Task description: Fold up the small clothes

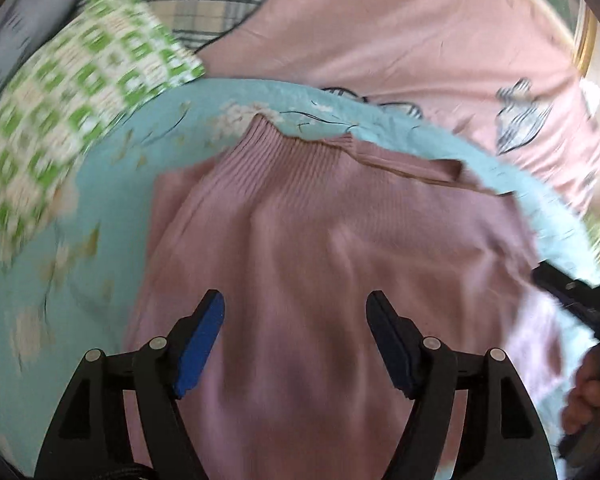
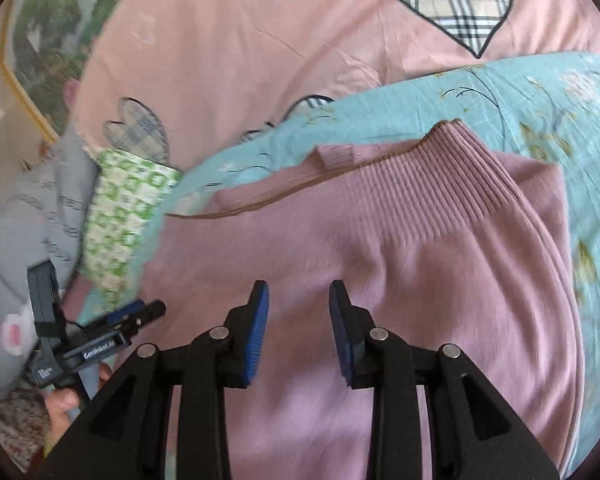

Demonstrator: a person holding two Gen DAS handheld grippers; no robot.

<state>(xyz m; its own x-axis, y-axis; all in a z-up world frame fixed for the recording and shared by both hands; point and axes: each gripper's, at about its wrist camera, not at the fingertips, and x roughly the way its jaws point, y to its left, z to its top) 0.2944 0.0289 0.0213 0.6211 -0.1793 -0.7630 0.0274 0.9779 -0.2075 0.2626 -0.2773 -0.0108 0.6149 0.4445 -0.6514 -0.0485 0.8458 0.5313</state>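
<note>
A mauve pink knit sweater [image 1: 324, 248] with a ribbed high collar [image 1: 300, 152] lies spread on a light blue floral cloth [image 1: 76, 240]. My left gripper [image 1: 296, 300] is open and empty, hovering over the sweater's body. The same sweater shows in the right wrist view [image 2: 400, 280], collar [image 2: 440, 168] pointing away. My right gripper [image 2: 299, 292] is open and empty, just above the sweater's middle. The other hand-held gripper shows at the left edge of the right wrist view [image 2: 112, 328] and at the right edge of the left wrist view [image 1: 572, 292].
A green and white checked cloth [image 1: 72, 120] lies at the sweater's left; it also shows in the right wrist view [image 2: 120, 216]. A pink bedsheet [image 1: 400, 32] with plaid patches lies beyond. A grey garment [image 2: 24, 232] lies at the far left.
</note>
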